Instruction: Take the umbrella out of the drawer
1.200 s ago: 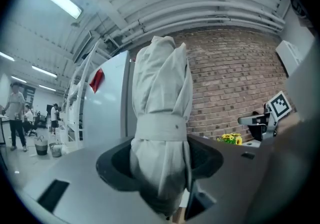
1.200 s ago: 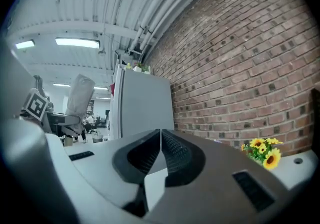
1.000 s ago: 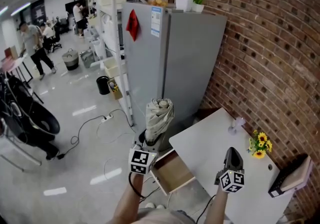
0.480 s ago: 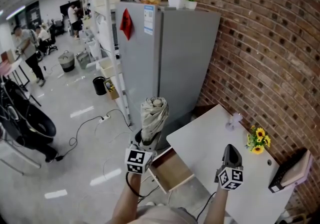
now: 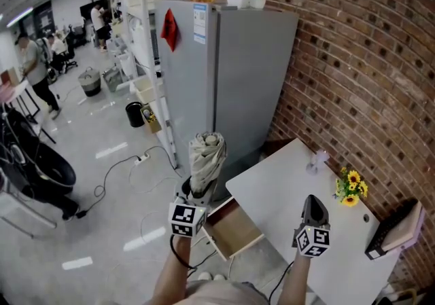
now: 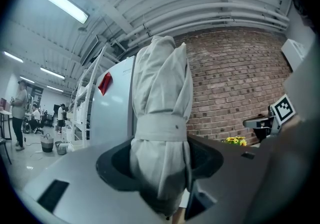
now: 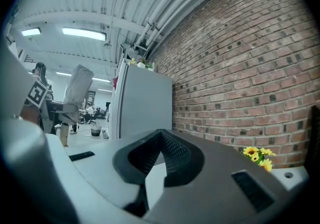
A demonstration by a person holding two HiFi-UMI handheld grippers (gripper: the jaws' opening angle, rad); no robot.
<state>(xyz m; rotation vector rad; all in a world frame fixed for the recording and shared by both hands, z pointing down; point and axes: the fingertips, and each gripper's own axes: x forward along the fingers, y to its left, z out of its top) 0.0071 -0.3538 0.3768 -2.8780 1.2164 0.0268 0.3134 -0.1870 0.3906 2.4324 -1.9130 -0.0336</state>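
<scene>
1. Well, the left gripper [image 5: 198, 193] is pinching the folded grey umbrella [image 5: 206, 159] around its lower part, just under the strap. Its jaws are pressing into the cloth from both sides and are holding the umbrella upright.
2. The umbrella is hanging in the air, well clear of the drawer [image 5: 234, 234]. From where I am standing it is sitting at about eleven o'clock from the drawer, with the tall grey fridge [image 5: 231, 73] rising behind it at twelve.
3. The drawer is standing pulled out from under the near left edge of the white table [image 5: 285, 185], at roughly seven o'clock from the table's middle. Its wooden bottom is showing bare in the part I can see, though the near corner is lying partly behind the person's arm.
4. The right gripper [image 5: 313, 210] is hovering over the table with its jaws pressed together at the tips and nothing between them. It is playing no part in the hold. The little bunch of yellow flowers [image 5: 351, 193] is sitting at about two o'clock from it, close to the brick wall [image 5: 353, 79].
5. As I am judging it, the main job is looking done, since the umbrella is out of the drawer and gripped firmly. Nothing more is being asked by the task itself. At most, the person is left with putting the umbrella down somewhere and perhaps pushing the open drawer back in.
</scene>
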